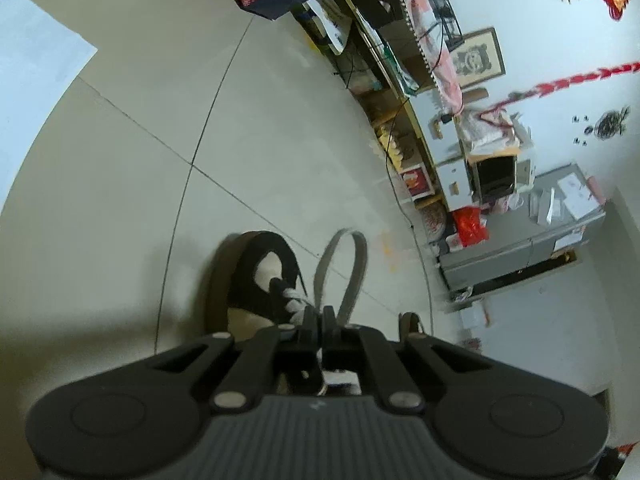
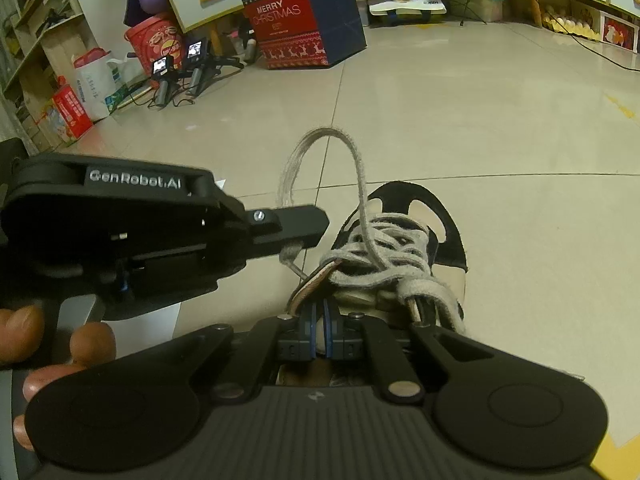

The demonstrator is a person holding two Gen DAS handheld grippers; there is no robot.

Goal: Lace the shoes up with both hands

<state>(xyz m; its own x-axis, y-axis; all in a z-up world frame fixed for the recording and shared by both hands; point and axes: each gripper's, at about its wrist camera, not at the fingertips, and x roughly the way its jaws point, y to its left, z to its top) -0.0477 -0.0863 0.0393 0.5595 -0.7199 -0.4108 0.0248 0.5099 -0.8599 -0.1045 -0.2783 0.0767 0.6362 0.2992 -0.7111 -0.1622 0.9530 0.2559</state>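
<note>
A black and beige shoe (image 2: 440, 240) stands on the tiled floor, with its grey lace (image 2: 384, 248) crossed thickly over the tongue (image 2: 310, 282). One lace loop (image 2: 356, 152) arches up above the shoe. My left gripper (image 2: 308, 234) comes in from the left and is shut on the base of that loop. In the left wrist view the left gripper (image 1: 320, 318) pinches the loop (image 1: 352, 264) beside the shoe (image 1: 248, 280). My right gripper (image 2: 320, 320) sits low at the tongue, its blue pads almost together on a pale strip that looks like lace.
A Christmas gift box (image 2: 304, 16) stands on the floor ahead, with small cameras on stands (image 2: 180, 64) and bags to its left. Low shelves (image 2: 560, 8) and a cable run along the far right. A person's fingers (image 2: 24, 328) hold the left gripper's handle.
</note>
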